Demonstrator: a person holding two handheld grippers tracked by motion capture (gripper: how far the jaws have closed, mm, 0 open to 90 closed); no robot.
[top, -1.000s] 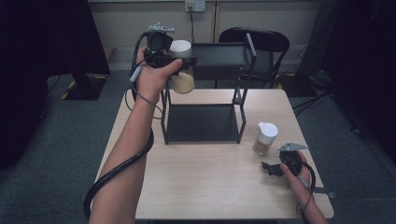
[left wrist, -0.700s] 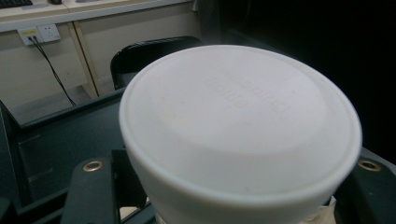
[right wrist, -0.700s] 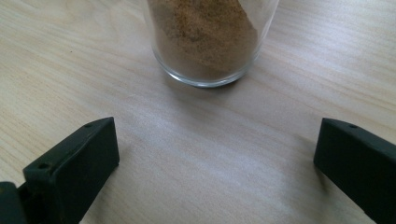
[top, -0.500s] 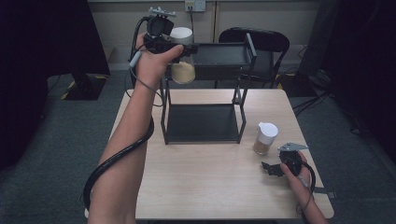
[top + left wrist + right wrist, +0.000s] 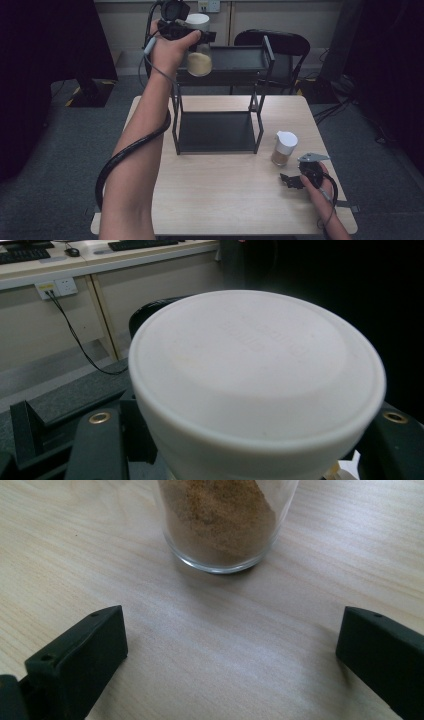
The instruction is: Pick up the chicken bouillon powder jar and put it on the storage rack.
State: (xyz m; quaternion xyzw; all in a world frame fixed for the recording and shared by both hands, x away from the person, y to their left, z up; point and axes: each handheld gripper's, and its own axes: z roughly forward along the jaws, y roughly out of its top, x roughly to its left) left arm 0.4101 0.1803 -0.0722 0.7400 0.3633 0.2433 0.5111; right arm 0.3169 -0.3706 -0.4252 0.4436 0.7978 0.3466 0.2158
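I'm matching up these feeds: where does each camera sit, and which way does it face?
High view: above the table's near edge, facing forward and down; both forearms, left gripper, right gripper.
Left gripper view: on that gripper, facing its clamped jar's lid; jaws.
Right gripper view: low, facing the second jar; open jaws.
Shared: both jars, rack.

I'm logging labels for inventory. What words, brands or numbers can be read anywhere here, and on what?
Lid of the jar held in the left claw: raised lettering, seen upside down, too faint to read.
Jar on the table: no label visible.
Rack: no text.
Nothing else legible.
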